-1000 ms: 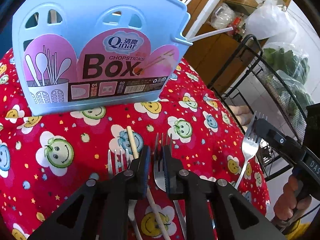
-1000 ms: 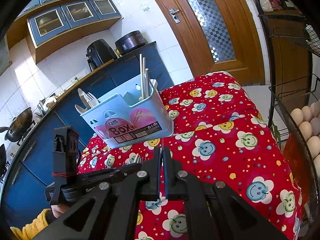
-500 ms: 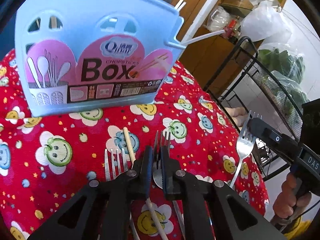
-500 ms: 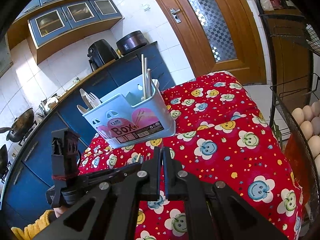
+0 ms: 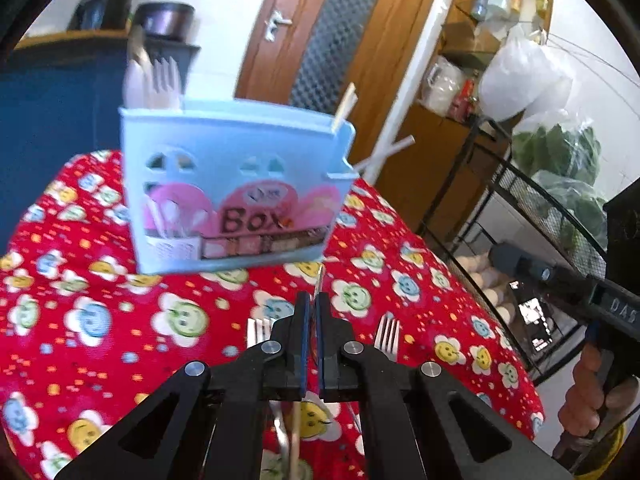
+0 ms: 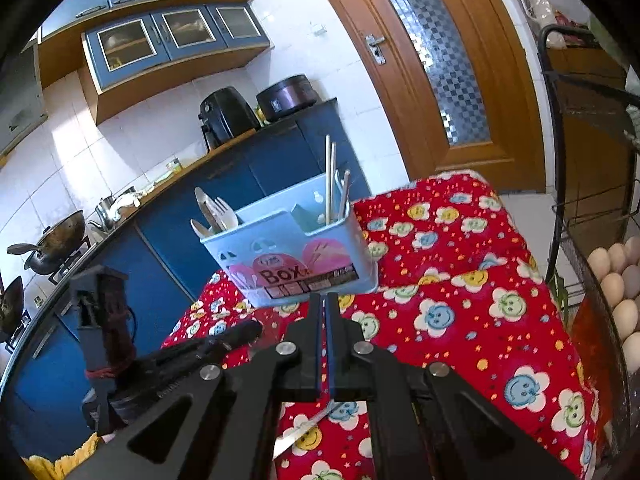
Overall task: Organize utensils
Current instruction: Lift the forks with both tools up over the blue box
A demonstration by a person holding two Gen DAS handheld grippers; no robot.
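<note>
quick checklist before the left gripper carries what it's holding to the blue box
1. Left gripper grip: jaws have just been closing, now shut on what looks like a chopstick. Ok.
2. Blue box upright on the red cloth: ok.
3. Room beside the chopsticks in the box's end compartment: ok.
4. Right gripper shut; whether it holds anything: cannot tell.
5. Two forks lie on the cloth, unsorted: not ok.

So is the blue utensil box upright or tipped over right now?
Upright. The box stands on its base on the red tablecloth, open top upward, with chopsticks standing in it.
</note>
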